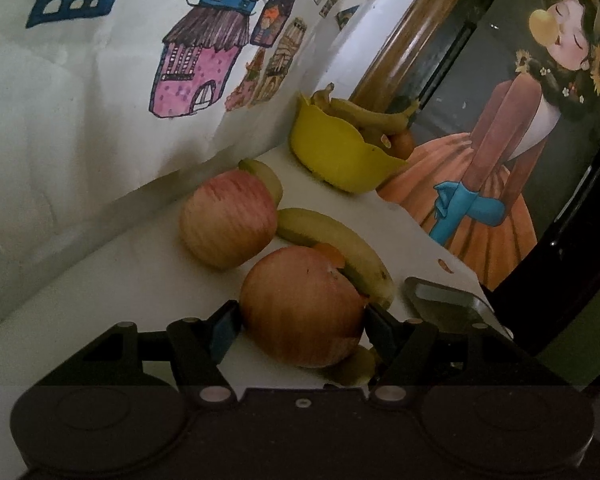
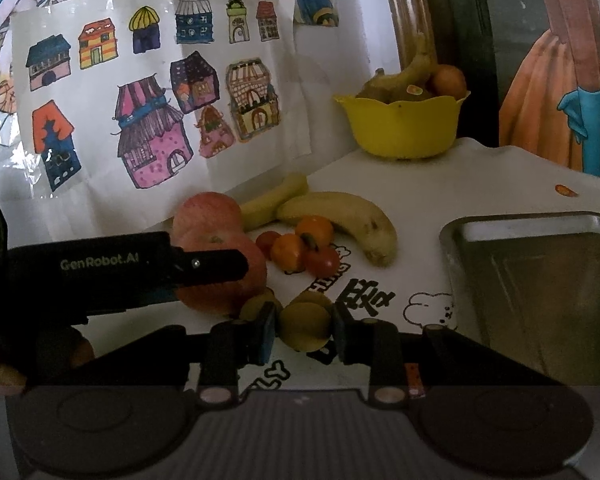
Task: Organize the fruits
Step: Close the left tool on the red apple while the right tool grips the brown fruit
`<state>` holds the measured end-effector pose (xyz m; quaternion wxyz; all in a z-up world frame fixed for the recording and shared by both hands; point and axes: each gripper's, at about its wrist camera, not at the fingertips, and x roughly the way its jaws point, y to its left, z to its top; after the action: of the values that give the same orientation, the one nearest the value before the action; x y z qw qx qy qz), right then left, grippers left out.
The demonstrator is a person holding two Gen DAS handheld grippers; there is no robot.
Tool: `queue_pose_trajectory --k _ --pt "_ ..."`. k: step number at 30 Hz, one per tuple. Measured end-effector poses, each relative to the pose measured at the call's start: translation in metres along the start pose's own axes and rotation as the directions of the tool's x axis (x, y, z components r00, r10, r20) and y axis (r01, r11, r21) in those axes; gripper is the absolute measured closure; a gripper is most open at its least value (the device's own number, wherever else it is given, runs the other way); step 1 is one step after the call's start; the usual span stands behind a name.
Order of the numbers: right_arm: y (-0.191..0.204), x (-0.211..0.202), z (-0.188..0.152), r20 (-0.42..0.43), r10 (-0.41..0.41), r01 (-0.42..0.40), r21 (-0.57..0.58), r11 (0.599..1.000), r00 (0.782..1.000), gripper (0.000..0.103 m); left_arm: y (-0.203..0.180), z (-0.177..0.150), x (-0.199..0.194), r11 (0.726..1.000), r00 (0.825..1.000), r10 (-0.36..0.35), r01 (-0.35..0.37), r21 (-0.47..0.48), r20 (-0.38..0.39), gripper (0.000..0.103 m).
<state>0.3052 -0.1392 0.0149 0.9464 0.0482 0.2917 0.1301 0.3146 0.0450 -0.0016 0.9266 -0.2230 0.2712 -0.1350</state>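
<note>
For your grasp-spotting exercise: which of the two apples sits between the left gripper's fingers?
The nearer apple, flanked by the left gripper; the other apple lies farther back, untouched.

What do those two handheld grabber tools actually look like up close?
Both are matte black. Each right gripper and left gripper has two angular linkage arms with silvery pivot pins, ending in flat jaws faced with blue pads. The bodies show two round raised discs. Seen from the right camera, the left one's side carries pale "GenRobot.AI" lettering.

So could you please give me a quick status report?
Left gripper shut on apple. Right gripper shut on yellow fruit. Tray clear.
</note>
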Motion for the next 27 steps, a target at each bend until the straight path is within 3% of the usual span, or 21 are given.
queue_pose_trajectory --k 27 --pt "-0.0022 -0.0047 -0.0020 0.051 0.012 -0.011 -0.009 1.000 0.999 0.070 0.0041 0.0018 -0.0043 0.999 0.999 -0.011 0.013 -0.038 0.038 0.033"
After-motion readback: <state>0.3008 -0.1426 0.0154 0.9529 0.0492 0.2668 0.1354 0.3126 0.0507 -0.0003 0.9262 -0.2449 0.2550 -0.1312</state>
